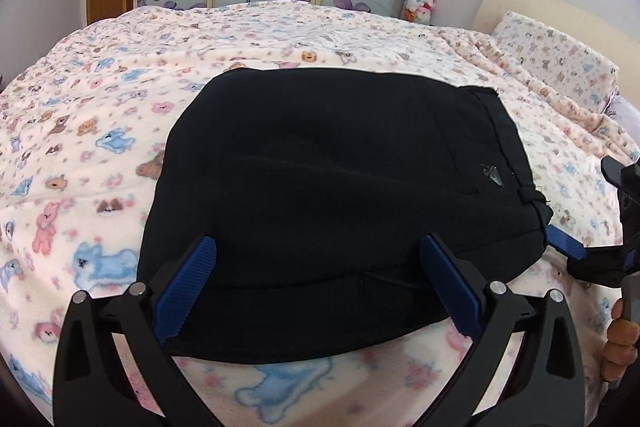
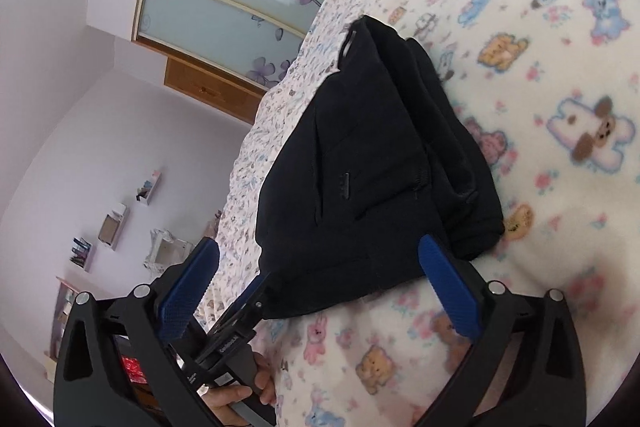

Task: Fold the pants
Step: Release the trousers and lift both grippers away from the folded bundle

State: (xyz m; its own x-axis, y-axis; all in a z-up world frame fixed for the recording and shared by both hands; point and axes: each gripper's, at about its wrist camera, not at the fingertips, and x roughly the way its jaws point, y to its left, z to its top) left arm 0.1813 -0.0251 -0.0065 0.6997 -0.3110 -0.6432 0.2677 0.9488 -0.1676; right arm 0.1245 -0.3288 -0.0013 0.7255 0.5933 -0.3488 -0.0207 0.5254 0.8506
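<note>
Two grippers flank one black bundle. From the left: the left gripper [image 1: 318, 281], jaws spread and empty, straddles the near edge of the folded pants [image 1: 344, 195] at frame centre on the cartoon blanket [image 1: 92, 131]; their long axis runs left-right. The right gripper [image 2: 318, 283], also spread, waits at the waistband end.

Folded black pants [image 2: 372, 163] lying on cartoon-animal blanket [image 2: 560, 75]. Right gripper [image 2: 318, 281] spread wide near their edge. Left gripper [image 2: 244, 301] at their corner.
</note>
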